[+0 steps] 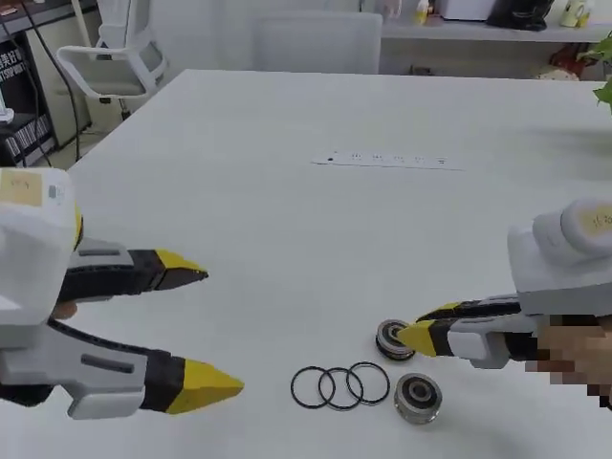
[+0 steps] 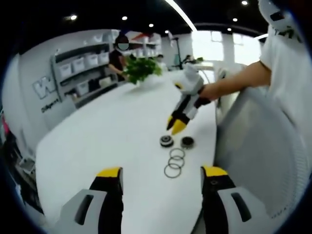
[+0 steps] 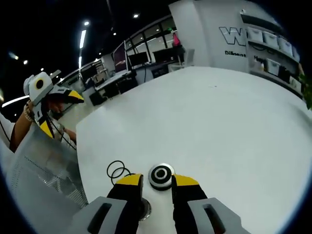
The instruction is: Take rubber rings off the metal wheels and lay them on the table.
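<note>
Two metal wheels lie on the white table (image 1: 287,191): one (image 1: 392,340) at my right gripper's tips, the other (image 1: 418,395) nearer me. Three black rubber rings (image 1: 339,385) lie in an overlapping row left of them. My right gripper (image 1: 413,335) rests low, its jaws a narrow gap apart. In the right gripper view the first wheel (image 3: 161,175) sits just ahead of that gap, and the rings (image 3: 117,171) lie to the left. My left gripper (image 1: 222,330) hovers wide open, holding nothing, left of the rings. From the left gripper view, rings (image 2: 174,163) and wheels (image 2: 166,141) lie ahead.
A white power strip (image 1: 387,160) lies flat mid-table. An office chair (image 1: 105,57) stands past the far left corner. A green plant (image 2: 141,68) stands at the far end of the table, with shelves and a person behind it.
</note>
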Demonstrator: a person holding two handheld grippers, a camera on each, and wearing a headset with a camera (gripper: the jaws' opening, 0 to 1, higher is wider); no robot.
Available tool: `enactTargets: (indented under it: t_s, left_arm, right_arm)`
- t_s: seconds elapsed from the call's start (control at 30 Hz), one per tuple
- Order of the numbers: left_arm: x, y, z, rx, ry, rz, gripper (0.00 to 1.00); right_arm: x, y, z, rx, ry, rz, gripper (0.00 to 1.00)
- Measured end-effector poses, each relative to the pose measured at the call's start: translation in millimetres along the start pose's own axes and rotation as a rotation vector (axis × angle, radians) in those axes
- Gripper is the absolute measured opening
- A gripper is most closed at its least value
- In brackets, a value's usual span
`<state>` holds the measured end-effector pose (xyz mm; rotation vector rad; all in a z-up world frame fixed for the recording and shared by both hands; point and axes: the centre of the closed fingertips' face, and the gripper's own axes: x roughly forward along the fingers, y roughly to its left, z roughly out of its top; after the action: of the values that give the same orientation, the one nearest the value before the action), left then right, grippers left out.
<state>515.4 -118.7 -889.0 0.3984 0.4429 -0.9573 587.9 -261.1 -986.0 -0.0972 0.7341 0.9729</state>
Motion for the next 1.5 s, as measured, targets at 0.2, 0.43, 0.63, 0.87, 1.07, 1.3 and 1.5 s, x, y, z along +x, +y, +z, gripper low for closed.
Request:
enactTargets:
  t_s: [0.2,0.43,0.63,0.87,1.07,1.3,1.5]
  left_arm:
    - [9.3,4.1,26.0,0.05,-0.025,-0.014,0.66]
    - [26.6,4.9,55.3,0.11,-0.054,-0.032,0.66]
    - [45.8,6.8,76.9,0.134,-0.106,-0.041,0.63]
    - [74.0,7.6,95.4,0.124,-0.182,-0.049,0.6]
    - [102.6,8.7,92.7,0.135,-0.192,-0.083,0.55]
    - [137.8,2.8,74.3,0.154,-0.142,-0.118,0.49]
    - [165.4,-1.6,52.0,0.161,-0.088,-0.139,0.41]
  right_arm:
    - [-0.3,-11.1,-6.8,-0.015,0.011,-0.037,0.3]
    - [0.0,-18.0,-15.6,-0.047,0.035,-0.061,0.33]
    - [5.8,-22.9,-25.4,-0.115,0.076,-0.073,0.35]
    - [8.9,-20.3,-25.2,-0.136,0.075,-0.06,0.33]
    - [11.2,-19.7,-24.1,-0.14,0.067,-0.052,0.3]
    - [12.8,-18.5,-24.8,-0.131,0.063,-0.041,0.28]
    - [15.5,-16.0,-25.4,-0.139,0.066,-0.028,0.26]
